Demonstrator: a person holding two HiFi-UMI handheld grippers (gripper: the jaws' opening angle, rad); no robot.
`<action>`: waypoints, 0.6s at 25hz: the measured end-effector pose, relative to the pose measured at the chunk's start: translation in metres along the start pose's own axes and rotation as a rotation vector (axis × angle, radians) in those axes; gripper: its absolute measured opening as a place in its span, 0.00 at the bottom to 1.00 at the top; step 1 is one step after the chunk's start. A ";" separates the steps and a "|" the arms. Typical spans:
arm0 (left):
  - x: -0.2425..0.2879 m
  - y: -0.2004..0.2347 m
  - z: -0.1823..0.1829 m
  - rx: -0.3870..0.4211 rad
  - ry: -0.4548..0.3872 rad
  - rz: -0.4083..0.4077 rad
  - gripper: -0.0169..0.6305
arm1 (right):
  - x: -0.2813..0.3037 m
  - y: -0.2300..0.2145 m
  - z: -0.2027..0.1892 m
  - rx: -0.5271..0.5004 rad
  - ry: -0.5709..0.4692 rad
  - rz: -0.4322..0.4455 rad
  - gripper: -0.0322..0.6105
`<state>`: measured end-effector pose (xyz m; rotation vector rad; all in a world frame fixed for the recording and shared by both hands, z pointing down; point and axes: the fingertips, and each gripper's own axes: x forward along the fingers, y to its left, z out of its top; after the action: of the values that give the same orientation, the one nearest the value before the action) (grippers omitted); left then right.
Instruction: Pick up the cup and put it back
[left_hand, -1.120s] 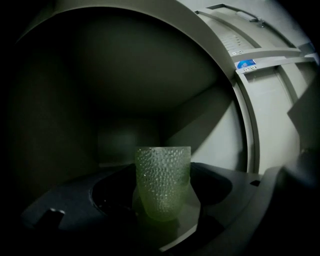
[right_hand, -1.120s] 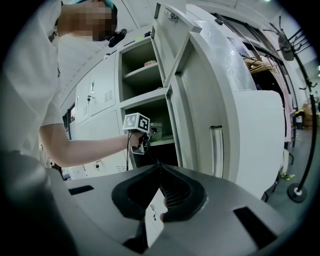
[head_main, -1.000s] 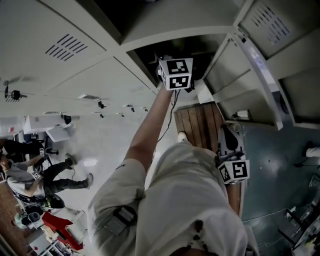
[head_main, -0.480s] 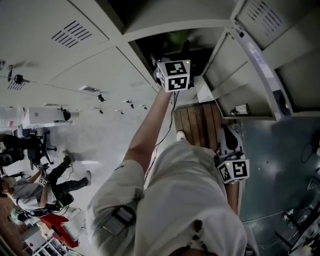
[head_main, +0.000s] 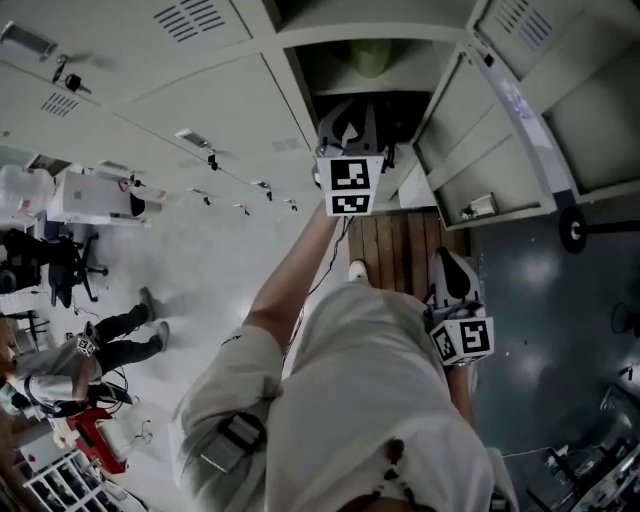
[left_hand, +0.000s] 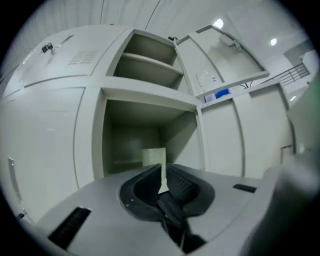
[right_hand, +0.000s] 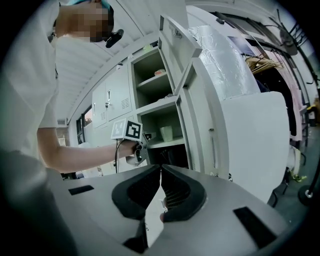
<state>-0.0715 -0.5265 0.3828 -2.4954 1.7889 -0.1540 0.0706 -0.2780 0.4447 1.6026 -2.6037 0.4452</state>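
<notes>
Right gripper: hung low at the person's right side, beside the pale shirt. Its two dark jaws were pressed together at the tips and held nothing.

Left gripper: was raised on an outstretched bare arm toward the lockers, with its marker cube facing the head camera. The jaws were closing and stood almost together, with only a thin slit between the pads. Nothing was between them.

Cup: pale green, it stood upright on the floor of the open compartment. It was straight beyond the left gripper's jaw tips, apart from them and not gripped.

Locker: grey metal. The cup's compartment was open, and so was the shelved compartment above it.

Doors: the doors of both open compartments were swung out to the right.

Wooden boards: a slatted strip lay on the floor at the foot of the lockers, below the raised arm.

Background: another person was far off to the left on the pale floor.
</notes>
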 end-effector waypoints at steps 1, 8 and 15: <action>-0.011 -0.004 0.002 0.001 -0.006 -0.003 0.08 | -0.004 0.001 0.000 0.000 -0.005 0.011 0.09; -0.101 -0.044 0.007 -0.047 -0.011 -0.035 0.04 | -0.051 0.012 -0.008 -0.020 -0.007 0.112 0.09; -0.204 -0.087 0.021 -0.195 -0.106 -0.041 0.04 | -0.111 0.020 -0.014 -0.009 -0.014 0.166 0.09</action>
<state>-0.0518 -0.3056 0.3628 -2.6152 1.7904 0.1561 0.1028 -0.1701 0.4330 1.3967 -2.7570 0.4320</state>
